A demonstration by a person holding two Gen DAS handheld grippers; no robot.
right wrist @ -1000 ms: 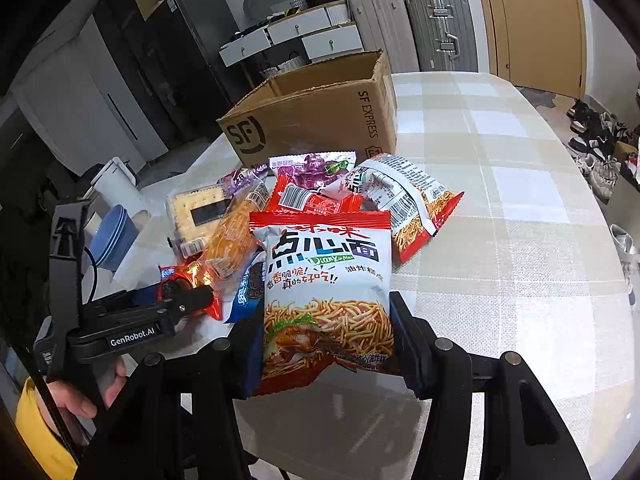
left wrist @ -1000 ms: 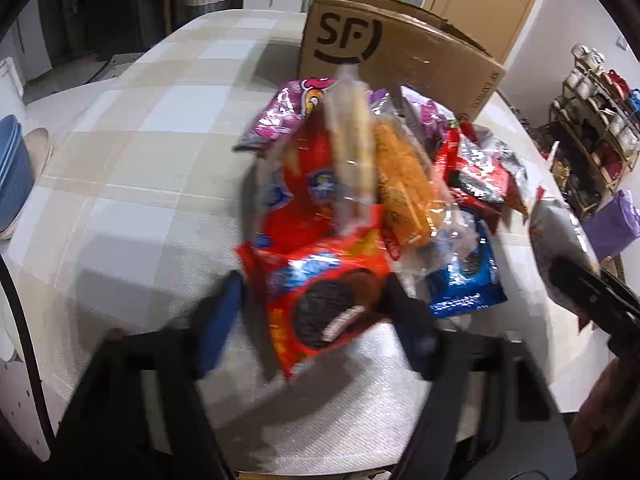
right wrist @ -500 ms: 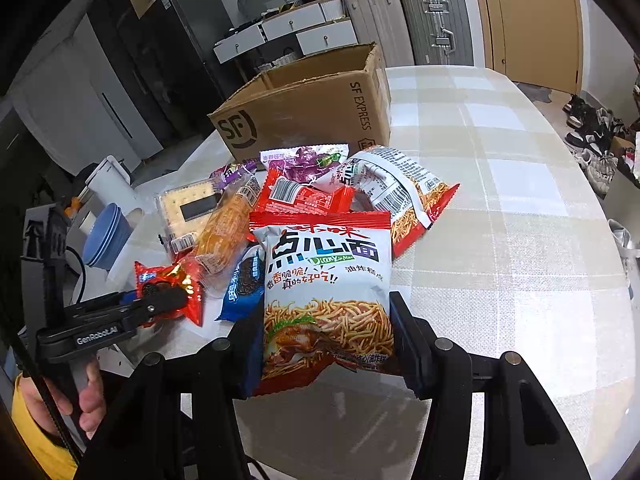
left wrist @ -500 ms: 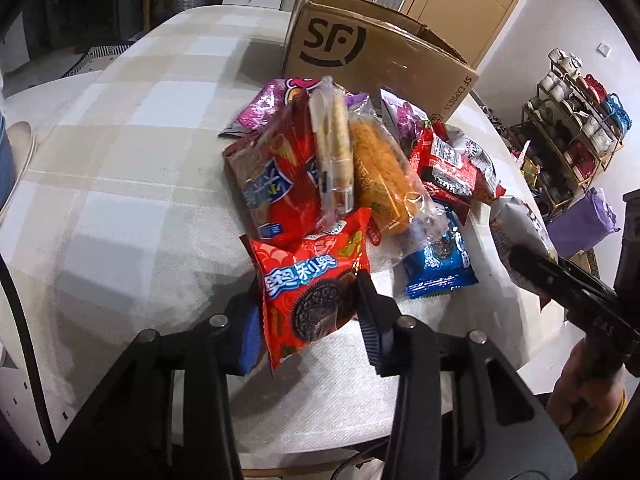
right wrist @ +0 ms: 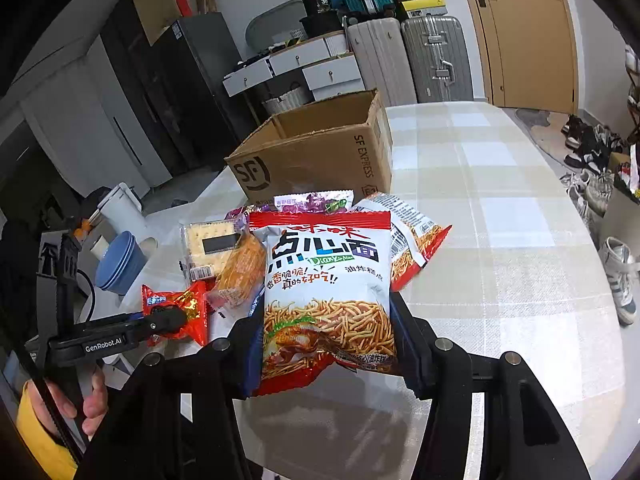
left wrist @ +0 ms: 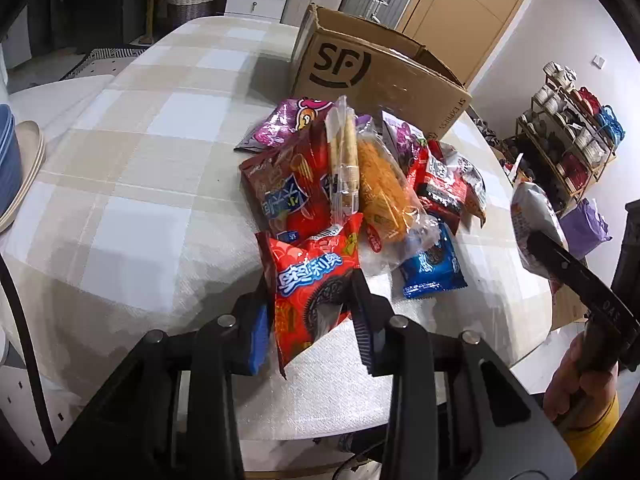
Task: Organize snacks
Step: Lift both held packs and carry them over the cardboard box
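My left gripper (left wrist: pixel 310 312) is shut on a red Oreo packet (left wrist: pixel 312 280) and holds it above the table's near edge; it also shows in the right wrist view (right wrist: pixel 176 312). My right gripper (right wrist: pixel 326 344) is shut on a white and red noodle snack bag (right wrist: pixel 326 280), held upright above the table; the bag shows at the right of the left wrist view (left wrist: pixel 534 220). A pile of snack packets (left wrist: pixel 360 184) lies on the checked tablecloth in front of an open cardboard box (left wrist: pixel 372 80), which also shows in the right wrist view (right wrist: pixel 316 156).
A blue Oreo packet (left wrist: pixel 432 268) lies at the pile's near right. Blue bowls (right wrist: pixel 120 264) and a white jug (right wrist: pixel 120 208) stand left of the table. Suitcases (right wrist: pixel 408 60) and drawers are behind. A shelf rack (left wrist: pixel 572 136) and shoes (right wrist: pixel 616 276) are to the right.
My left gripper closed on the red Oreo packet and lifted it back from the pile. My right gripper kept its bag and rose slightly.
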